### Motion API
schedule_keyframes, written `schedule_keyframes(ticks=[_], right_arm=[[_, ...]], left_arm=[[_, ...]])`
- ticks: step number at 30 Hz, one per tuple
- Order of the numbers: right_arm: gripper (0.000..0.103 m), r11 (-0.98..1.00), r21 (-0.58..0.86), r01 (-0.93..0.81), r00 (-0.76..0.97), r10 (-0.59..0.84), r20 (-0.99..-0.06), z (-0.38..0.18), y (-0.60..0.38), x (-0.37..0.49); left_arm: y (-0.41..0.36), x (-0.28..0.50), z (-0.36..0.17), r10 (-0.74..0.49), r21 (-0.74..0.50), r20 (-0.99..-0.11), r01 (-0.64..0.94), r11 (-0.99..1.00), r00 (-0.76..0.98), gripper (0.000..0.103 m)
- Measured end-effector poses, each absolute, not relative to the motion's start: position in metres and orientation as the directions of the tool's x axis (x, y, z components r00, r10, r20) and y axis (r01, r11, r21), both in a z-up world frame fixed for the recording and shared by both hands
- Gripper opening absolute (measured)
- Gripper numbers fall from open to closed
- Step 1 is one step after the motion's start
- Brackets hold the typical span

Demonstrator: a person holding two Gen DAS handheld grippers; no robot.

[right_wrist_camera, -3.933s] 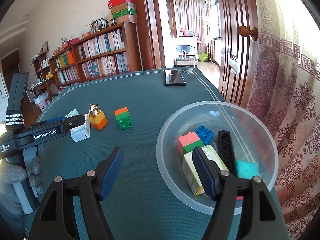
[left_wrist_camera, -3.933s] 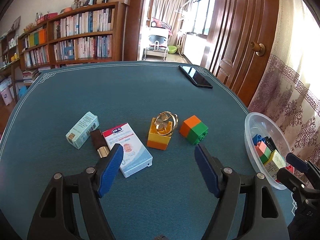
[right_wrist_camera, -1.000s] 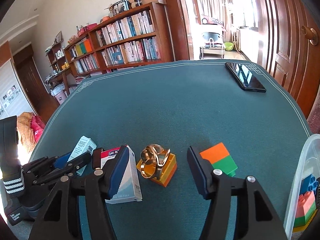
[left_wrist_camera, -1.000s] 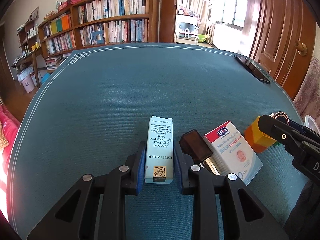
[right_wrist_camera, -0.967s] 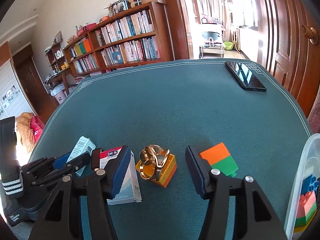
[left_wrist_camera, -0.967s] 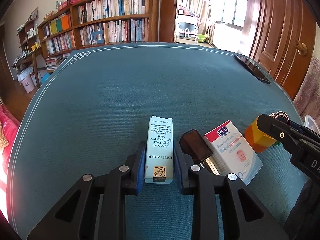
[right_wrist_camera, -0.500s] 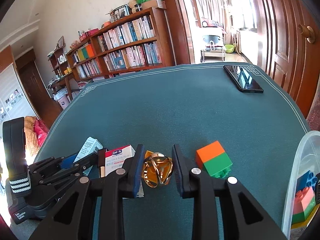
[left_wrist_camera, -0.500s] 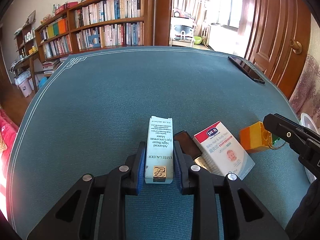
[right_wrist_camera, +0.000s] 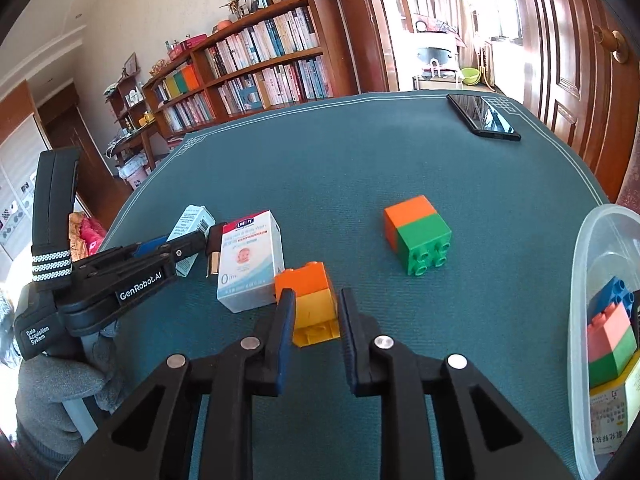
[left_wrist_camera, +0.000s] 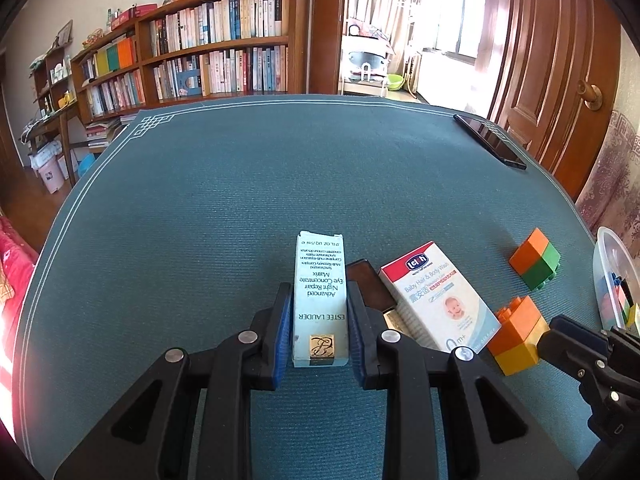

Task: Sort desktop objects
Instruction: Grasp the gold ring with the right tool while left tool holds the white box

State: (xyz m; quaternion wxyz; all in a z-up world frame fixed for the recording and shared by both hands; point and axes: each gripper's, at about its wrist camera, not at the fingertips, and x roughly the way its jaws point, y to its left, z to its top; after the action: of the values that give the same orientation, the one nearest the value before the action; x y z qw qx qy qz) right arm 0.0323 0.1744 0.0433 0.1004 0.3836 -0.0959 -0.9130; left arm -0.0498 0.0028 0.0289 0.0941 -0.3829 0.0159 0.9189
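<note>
— Plastic, hard and hollow: the orange-over-yellow stacked toy brick [right_wrist_camera: 311, 300] should be light and stiff, but its smooth sides could slip. The right gripper [right_wrist_camera: 316, 322] is clenched on it, pads on the two flat side faces of the yellow half, low on the stack.

— And the other hand?

— The left gripper [left_wrist_camera: 320, 332] is clamped on the pale blue cardboard eye-cream carton [left_wrist_camera: 320, 296], which lies flat on the teal felt-covered tabletop [left_wrist_camera: 280, 184]. Thin card, probably near weightless, and it would dent under a hard squeeze; it is held across its narrow width near the logo end, which looks sensible.

— Room to move?

— Tight beside both. A dark brown tube with a gold band [left_wrist_camera: 370, 284] lies just beside the carton, and the white baby-wash box [right_wrist_camera: 250, 260] touches or nearly touches the brick stack. Lifting straight up looks safest. The clear plastic bowl [right_wrist_camera: 580, 280], already holding bricks, sits at the right edge, with an orange-and-green brick [right_wrist_camera: 418, 236] lying near that route. The far tabletop is bare except a black phone [right_wrist_camera: 482, 118].
</note>
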Motion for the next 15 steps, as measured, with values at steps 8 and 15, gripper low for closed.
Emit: schedule_keyframes(ticks=[8, 15], right_arm=[[0.032, -0.935, 0.307, 0.176, -0.634, -0.346, -0.691, 0.039, 0.167, 0.069], [0.043, -0.894, 0.295, 0.336, -0.563, -0.442, -0.698, 0.037, 0.121, 0.095]], left_arm=[[0.001, -0.045, 0.032, 0.169, -0.053, -0.697, -0.185, -0.981, -0.697, 0.027], [-0.004, -0.042, 0.038, 0.165, -0.060, -0.687, -0.171, -0.983, -0.708, 0.027]])
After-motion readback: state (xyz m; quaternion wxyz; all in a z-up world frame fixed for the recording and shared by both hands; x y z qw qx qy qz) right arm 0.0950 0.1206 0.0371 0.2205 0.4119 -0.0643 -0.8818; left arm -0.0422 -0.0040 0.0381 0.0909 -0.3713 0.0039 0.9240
